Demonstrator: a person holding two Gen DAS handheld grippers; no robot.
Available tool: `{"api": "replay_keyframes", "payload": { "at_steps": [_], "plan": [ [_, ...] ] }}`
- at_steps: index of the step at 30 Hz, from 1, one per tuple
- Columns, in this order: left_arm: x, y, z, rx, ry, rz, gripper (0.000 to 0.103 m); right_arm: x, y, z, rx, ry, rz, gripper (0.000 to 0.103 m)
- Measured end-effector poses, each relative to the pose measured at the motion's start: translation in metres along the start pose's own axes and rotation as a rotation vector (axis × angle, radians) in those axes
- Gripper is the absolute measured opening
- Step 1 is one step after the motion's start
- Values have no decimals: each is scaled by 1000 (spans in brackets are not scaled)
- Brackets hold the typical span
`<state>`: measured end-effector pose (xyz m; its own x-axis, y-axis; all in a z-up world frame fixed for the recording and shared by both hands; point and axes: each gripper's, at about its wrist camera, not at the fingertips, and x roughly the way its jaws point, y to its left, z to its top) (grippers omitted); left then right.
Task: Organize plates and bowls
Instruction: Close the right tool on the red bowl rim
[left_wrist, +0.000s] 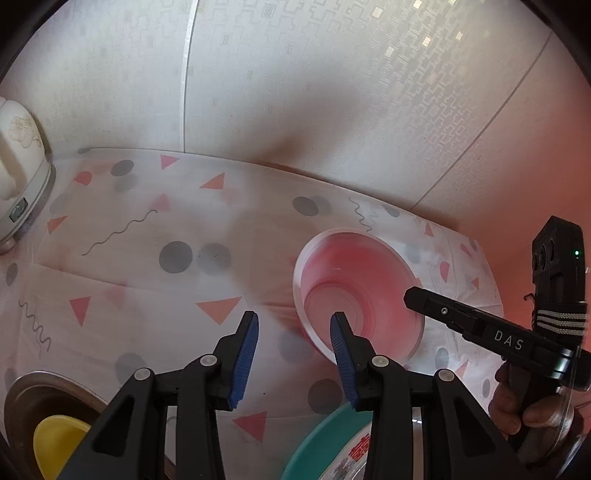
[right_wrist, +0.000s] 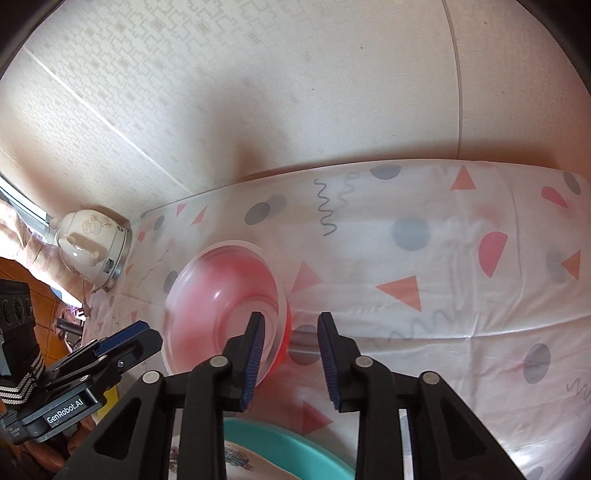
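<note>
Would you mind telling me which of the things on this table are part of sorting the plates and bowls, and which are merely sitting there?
Part of the job:
- red bowl
- teal plate
- yellow bowl, sitting in a metal dish

Just lying about:
- white ceramic pot at the table's far corner
- patterned tablecloth

- White translucent tablecloth (left_wrist: 147, 280) with pink triangles, grey dots and squiggles: covers the lower half of both frames.
- Cream floral-printed electric cooker (right_wrist: 92, 243): mid left edge.
- Beige embossed wallpaper wall (right_wrist: 295, 92): upper half.
</note>
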<state>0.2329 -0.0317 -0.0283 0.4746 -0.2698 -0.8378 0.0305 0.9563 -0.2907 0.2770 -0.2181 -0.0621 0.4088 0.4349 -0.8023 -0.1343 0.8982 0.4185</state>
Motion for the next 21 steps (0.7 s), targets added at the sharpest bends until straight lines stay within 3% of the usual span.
{"api": "replay_keyframes", "payload": {
  "at_steps": [2, 6, 8, 21],
  "plan": [
    [3, -3, 0, 5, -2, 1, 40, 1, 2, -3, -4, 0, -10, 18],
    [16, -7, 1, 11, 22, 7, 18, 10, 3, -7, 10, 10, -21, 11],
    [21, -8, 1, 1, 28, 11, 15, 12, 6, -8, 8, 5, -27, 11],
    [21, -8, -7, 8, 14, 71, 13, 21, 13, -9, 33, 27, -3, 14]
  ]
}}
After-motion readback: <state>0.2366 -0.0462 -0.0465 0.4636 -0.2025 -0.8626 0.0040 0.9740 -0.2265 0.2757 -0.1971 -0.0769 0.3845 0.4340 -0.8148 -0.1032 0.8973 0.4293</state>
